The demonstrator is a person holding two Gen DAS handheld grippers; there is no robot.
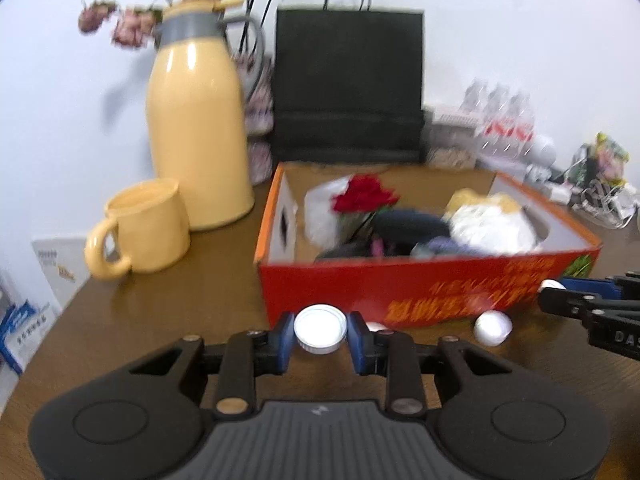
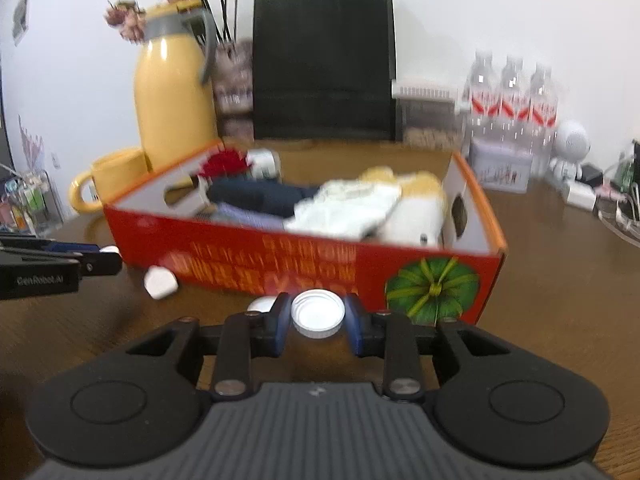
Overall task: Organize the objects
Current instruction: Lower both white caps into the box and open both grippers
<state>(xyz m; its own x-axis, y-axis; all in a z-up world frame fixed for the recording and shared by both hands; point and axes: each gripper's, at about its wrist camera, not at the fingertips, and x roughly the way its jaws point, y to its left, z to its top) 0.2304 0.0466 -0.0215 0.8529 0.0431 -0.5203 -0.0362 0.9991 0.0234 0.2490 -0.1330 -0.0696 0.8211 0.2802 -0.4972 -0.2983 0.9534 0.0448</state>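
Note:
My left gripper point(image 1: 320, 322) is shut on a white bottle cap point(image 1: 320, 332), held just above the brown table in front of the red cardboard box point(image 1: 400, 280). My right gripper point(image 2: 317, 304) is shut on another white cap point(image 2: 318, 316), also in front of the box point(image 2: 240, 236). Each gripper shows at the edge of the other's view: the right gripper point(image 1: 554, 293) at the right, the left gripper point(image 2: 102, 256) at the left. A loose white cap point(image 1: 493, 328) point(image 2: 160, 282) lies on the table between them. Another white cap point(image 2: 262, 304) lies by the box.
The box holds a red flower point(image 1: 366, 194), dark cloth and white bags. A yellow mug point(image 1: 140, 228) and yellow thermos point(image 1: 196, 128) stand to its left, a black paper bag point(image 1: 348, 80) behind it. Water bottles point(image 2: 512, 96) and small gadgets stand at the back right.

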